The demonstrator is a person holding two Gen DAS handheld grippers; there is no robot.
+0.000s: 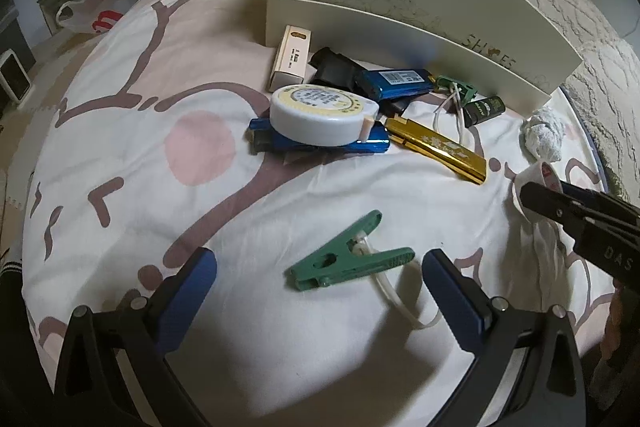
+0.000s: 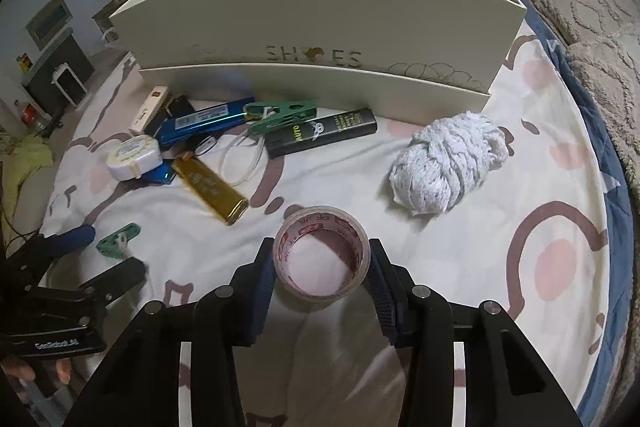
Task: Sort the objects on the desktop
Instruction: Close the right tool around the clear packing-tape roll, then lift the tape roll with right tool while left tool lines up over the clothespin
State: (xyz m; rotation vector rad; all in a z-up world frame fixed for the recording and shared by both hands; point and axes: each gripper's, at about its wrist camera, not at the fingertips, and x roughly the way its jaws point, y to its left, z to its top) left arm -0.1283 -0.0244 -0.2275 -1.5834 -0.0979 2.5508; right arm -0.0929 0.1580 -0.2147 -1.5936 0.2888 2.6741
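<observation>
the right gripper [image 2: 322,263] was closed on the tape roll [image 2: 321,251], with one finger pressed against each outer side of the roll, just above the bedsheet [image 2: 460,259]. the left gripper [image 1: 319,267] was held wide open, and the green clip [image 1: 348,253] lay on the sheet between its fingers, touched by neither. the white yarn ball [image 2: 448,165] was located near the cream shoe box [image 2: 320,27].

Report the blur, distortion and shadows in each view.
Left wrist: fisheye bends the shoe box edges; a smudge blurs its front wall; gripper shadow beside the green clip. Right wrist: left gripper is motion-blurred; tape roll sharp, dark vignette corners.
</observation>
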